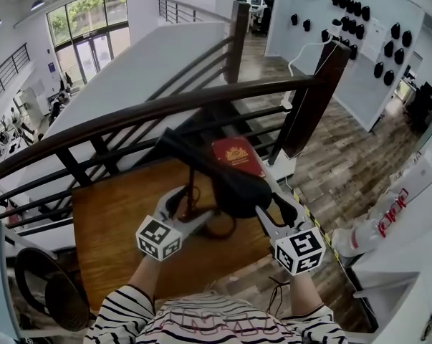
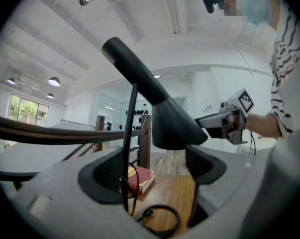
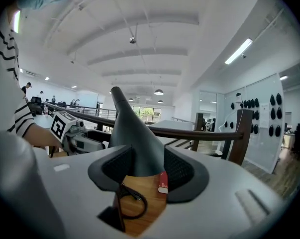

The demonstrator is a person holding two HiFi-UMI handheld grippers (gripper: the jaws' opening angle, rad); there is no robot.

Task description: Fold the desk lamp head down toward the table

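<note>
A black desk lamp stands on the wooden table (image 1: 115,221). Its cone-shaped head (image 1: 237,188) hangs low over the table, and its arm (image 1: 183,149) slants up to the left. My right gripper (image 1: 267,205) is shut on the lamp head (image 3: 135,143), which fills the gap between both pads. My left gripper (image 1: 194,206) is open around the thin upright stem (image 2: 128,148); the stem runs close to the left pad, with a wide gap to the other. The lamp's base is hidden behind the grippers.
A red book (image 1: 237,156) lies on the table behind the lamp. A black cord loop (image 2: 159,218) rests on the wood below the jaws. A dark wooden railing (image 1: 165,110) runs along the table's far side. The table's near edge is at my body.
</note>
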